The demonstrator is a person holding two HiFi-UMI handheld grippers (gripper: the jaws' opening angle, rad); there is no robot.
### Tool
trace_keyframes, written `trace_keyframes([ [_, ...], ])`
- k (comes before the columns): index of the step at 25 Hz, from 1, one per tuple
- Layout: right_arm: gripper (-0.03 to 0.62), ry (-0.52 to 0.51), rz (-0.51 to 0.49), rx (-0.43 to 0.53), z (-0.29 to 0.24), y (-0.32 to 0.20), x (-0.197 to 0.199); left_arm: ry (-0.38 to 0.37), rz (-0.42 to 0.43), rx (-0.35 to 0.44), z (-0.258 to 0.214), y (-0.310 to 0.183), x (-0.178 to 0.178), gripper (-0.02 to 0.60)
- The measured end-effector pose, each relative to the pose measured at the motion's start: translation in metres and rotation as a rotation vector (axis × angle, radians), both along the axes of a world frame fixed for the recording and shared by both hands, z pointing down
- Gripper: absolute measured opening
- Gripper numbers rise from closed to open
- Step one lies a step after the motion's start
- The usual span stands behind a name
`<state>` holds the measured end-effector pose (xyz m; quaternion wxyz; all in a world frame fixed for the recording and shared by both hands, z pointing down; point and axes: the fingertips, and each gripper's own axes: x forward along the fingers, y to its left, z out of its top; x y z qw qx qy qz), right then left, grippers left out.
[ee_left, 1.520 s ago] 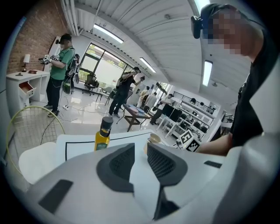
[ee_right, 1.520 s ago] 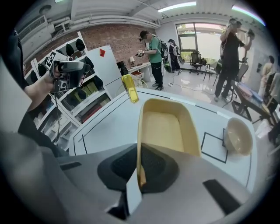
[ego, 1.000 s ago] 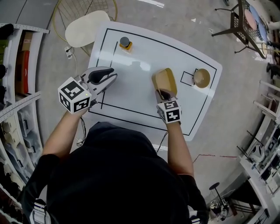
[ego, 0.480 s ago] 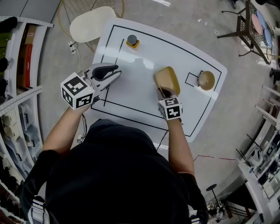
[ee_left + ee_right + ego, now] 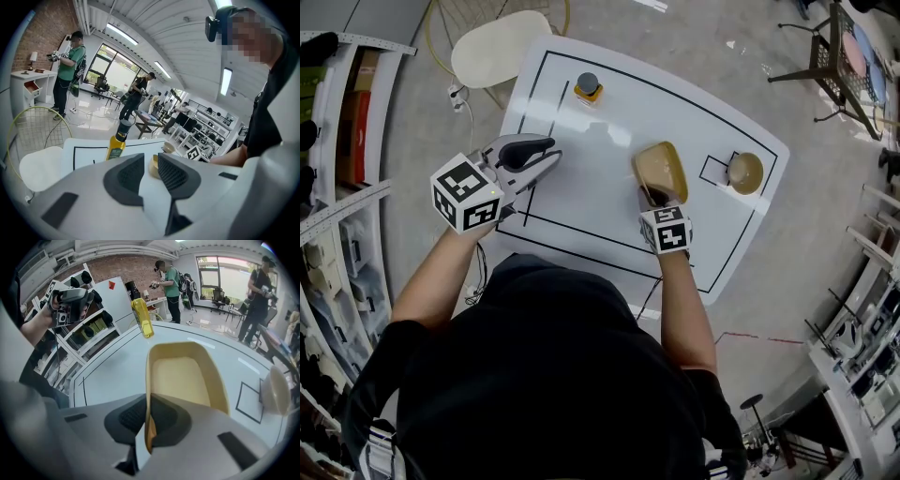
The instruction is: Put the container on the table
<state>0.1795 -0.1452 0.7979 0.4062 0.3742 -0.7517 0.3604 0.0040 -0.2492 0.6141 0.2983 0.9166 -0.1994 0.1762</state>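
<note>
The bench (image 5: 600,141) is white with black outline lines. The container (image 5: 661,171) is plain mustard-tan. The bottle (image 5: 587,87) is yellow with a dark grey cap. The bowl (image 5: 745,172) is pale beige. The left tool (image 5: 553,155) and right tool (image 5: 654,196) are light grey with black pads and black-and-white square-patterned cubes.

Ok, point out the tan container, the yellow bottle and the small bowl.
tan container (image 5: 661,167): head view, its inner floor.
yellow bottle (image 5: 587,82): head view, its dark cap.
small bowl (image 5: 745,172): head view, its hollow.

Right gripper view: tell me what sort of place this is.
Probably a data-collection lab or workshop: a white table marked with black outlines, storage shelves full of gear, and other people standing around holding handheld devices.
</note>
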Motion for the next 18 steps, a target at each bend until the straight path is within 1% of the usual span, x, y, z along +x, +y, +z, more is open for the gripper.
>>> trace_keyframes([
  [11, 0.012, 0.027, -0.020, -0.028, 0.0053, 0.0013, -0.0018, -0.001, -0.004, -0.012, 0.0048, -0.0003, -0.0012, 0.095],
  [18, 0.012, 0.011, -0.016, -0.030, 0.0039, -0.0001, -0.0026, -0.005, 0.010, -0.011, 0.0036, 0.0002, 0.0050, 0.094],
])
